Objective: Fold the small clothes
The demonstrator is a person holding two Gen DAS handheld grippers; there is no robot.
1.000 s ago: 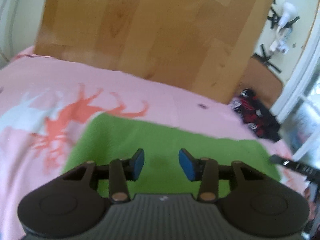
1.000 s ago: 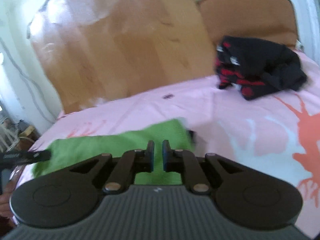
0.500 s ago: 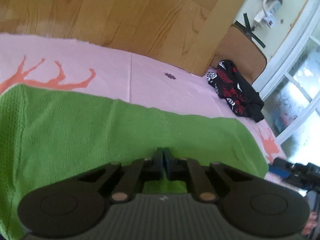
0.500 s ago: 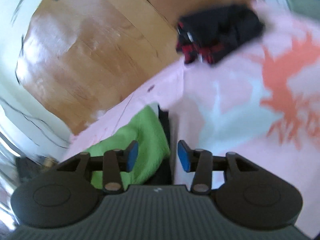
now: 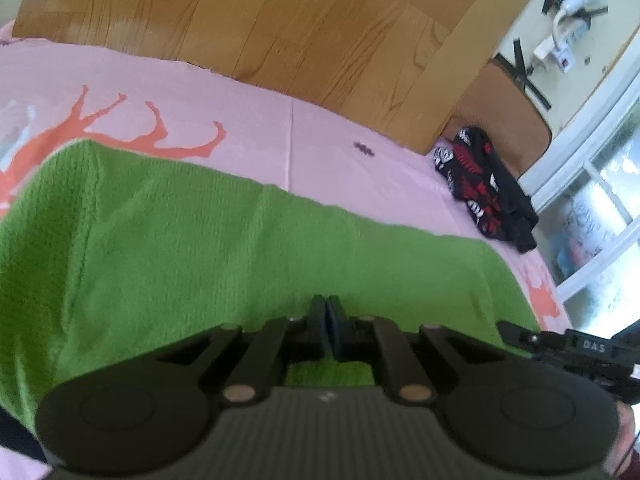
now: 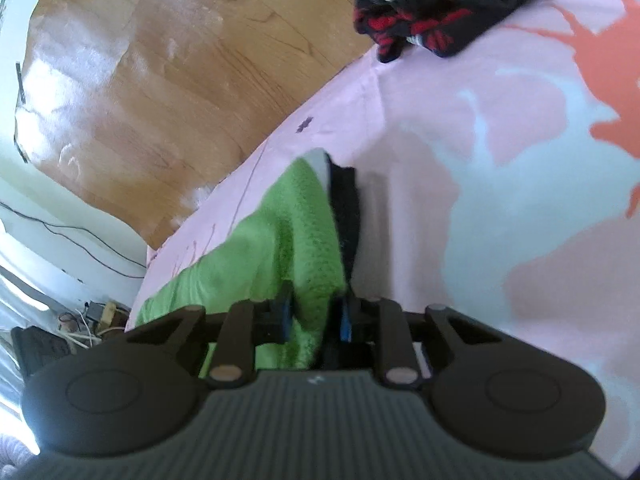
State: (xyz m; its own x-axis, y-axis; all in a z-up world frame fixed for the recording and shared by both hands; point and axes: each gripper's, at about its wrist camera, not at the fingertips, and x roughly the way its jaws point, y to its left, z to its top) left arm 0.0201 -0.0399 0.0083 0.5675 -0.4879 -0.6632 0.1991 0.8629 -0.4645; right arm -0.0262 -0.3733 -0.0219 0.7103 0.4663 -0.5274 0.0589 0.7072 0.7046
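Left wrist view, my left hand-held gripper [image 5: 328, 322]: its jaws were together, pinching the near edge of the green cloth [image 5: 240, 248].
Left wrist view, green cloth: it lay spread across the near side of the bed [image 5: 320, 152], over the pink sheet with orange antler prints.
Left wrist view, black and red garment [image 5: 484, 188]: bunched at the bed's far right corner, well apart from the green cloth.
Left wrist view, headboard [image 5: 280, 20]: wooden, along the bed's far edge.
Right wrist view, my right hand-held gripper [image 6: 314, 314]: its jaws were closing, with the end fold of the green cloth [image 6: 288, 232] between the blue pads.
Right wrist view, green cloth: its end was lifted into a ridge off the bed [image 6: 500, 220].
Right wrist view, black and red garment [image 6: 432, 8]: at the bed's far edge.
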